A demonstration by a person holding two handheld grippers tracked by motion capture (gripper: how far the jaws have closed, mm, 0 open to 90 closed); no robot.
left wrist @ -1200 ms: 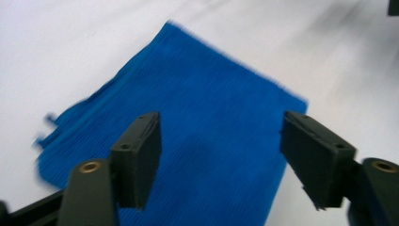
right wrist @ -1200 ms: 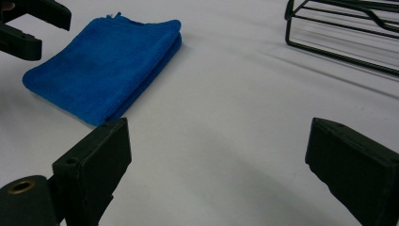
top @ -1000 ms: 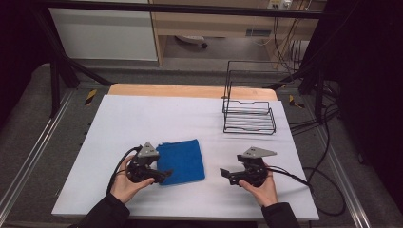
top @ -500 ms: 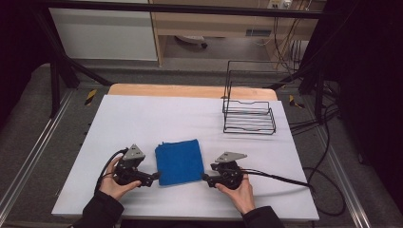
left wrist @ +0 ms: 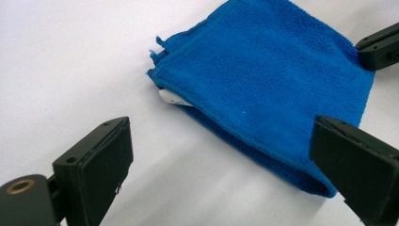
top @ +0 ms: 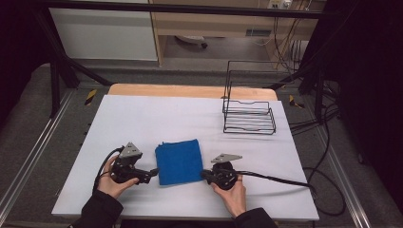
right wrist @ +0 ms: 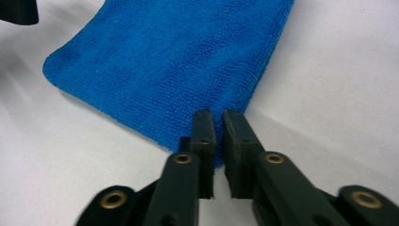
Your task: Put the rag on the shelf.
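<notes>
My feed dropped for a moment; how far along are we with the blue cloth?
Done: the cloth lies folded flat on the table. In hand: the right gripper has just closed on its near corner; the left gripper is open beside the opposite edge, not gripping. Left: any lift or next fold.

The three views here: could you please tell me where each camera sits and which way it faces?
High view: above the person's side, facing forward and down on the table; both hands and forearms show.
Left gripper view: rides the left tongs, open, facing the folded blue cloth.
Right gripper view: rides the right tongs, shut on the cloth's corner.
Shared: the cloth; each gripper view also catches the opposite tongs.
</notes>
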